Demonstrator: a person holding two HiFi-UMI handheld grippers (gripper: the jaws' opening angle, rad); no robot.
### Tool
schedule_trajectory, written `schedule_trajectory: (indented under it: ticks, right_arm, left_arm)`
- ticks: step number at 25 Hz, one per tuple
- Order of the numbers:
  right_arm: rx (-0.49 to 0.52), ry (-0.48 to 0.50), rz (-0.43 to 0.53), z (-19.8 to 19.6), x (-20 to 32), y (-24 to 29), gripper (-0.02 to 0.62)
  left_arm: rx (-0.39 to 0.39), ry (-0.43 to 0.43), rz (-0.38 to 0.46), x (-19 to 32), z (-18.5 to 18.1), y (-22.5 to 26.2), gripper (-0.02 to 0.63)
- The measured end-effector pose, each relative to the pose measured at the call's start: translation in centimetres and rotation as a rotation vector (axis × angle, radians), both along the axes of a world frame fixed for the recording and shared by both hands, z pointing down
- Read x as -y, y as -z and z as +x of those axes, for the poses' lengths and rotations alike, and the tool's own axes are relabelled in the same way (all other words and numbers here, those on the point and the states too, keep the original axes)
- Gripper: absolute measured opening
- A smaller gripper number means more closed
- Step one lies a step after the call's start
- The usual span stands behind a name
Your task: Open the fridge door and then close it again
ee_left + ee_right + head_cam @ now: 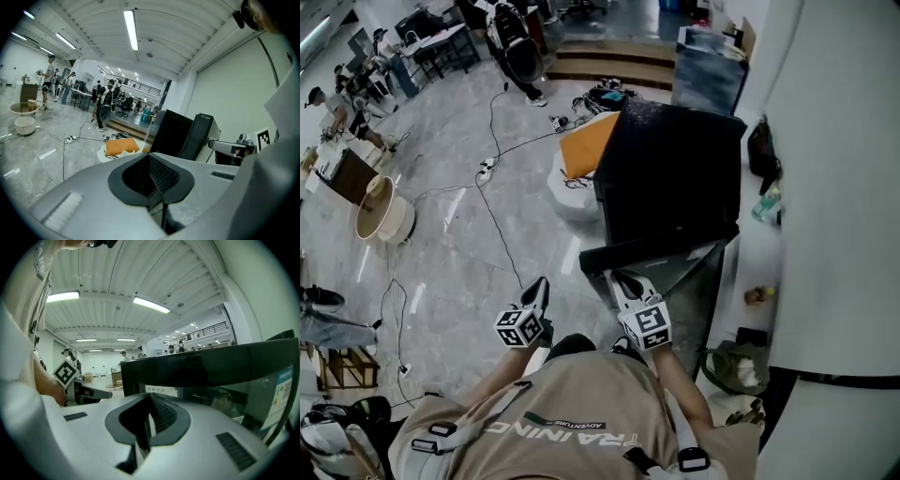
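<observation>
Standing on the floor ahead of the person, the black fridge (675,169) has its glass door (661,251) swung partly open. R gripper (623,283): jaws closed, nothing btwn them, tip just beside door top edge. L gripper (538,289): jaws closed, empty, apart from door to its left.

- The fridge door (661,251) stands across the path just ahead of the right gripper (621,279).
- Left of the fridge (675,169), bare floor (450,262) lies open beyond the left gripper (539,286), crossed only by cables (497,225).
- A white wall (834,187) closes the right side, with a bag (727,367) at its foot.
</observation>
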State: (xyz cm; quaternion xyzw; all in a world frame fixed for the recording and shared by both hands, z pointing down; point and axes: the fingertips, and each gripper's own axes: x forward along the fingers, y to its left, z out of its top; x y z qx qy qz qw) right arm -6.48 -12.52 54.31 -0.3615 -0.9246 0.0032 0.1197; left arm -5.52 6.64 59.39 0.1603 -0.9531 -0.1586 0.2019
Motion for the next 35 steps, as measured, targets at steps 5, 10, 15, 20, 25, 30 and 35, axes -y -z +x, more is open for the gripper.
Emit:
schedule_trajectory:
  ticks: [5, 10, 15, 20, 25, 30, 35]
  right_arm:
    - [0.011, 0.008, 0.025, -2.1, -0.2, 0.3, -0.005]
    - [-0.002, 0.002, 0.057, -3.7, -0.1, 0.2, -0.003]
    - [0.000, -0.034, 0.101, -5.2, 0.1, 0.0, -0.005]
    - [-0.012, -0.072, 0.119, -6.5, -0.6, -0.1, -0.003]
    - [-0.019, -0.110, 0.136, -7.6, -1.0, -0.2, -0.003]
    - [-0.029, -0.164, 0.148, -9.2, -1.7, -0.5, -0.003]
    - [-0.046, -0.246, 0.136, -10.9, -1.2, -1.1, -0.004]
  left_arm:
    - [0.001, 0.029, -0.005, -1.1, -1.1, -0.3, 0.000]
    - [-0.018, 0.037, -0.001, -2.6, -2.5, -0.8, 0.000]
    - [-0.015, 0.009, 0.006, -3.7, -5.4, -1.3, 0.000]
    - [-0.007, -0.021, 0.020, -4.9, -8.9, -1.0, 0.000]
    - [-0.004, -0.079, 0.034, -5.2, -12.3, -1.0, 0.000]
    - [-0.004, -0.136, 0.045, -5.9, -15.3, -1.2, 0.000]
    - [-0.011, -0.191, 0.048, -6.0, -18.2, -1.9, 0.000]
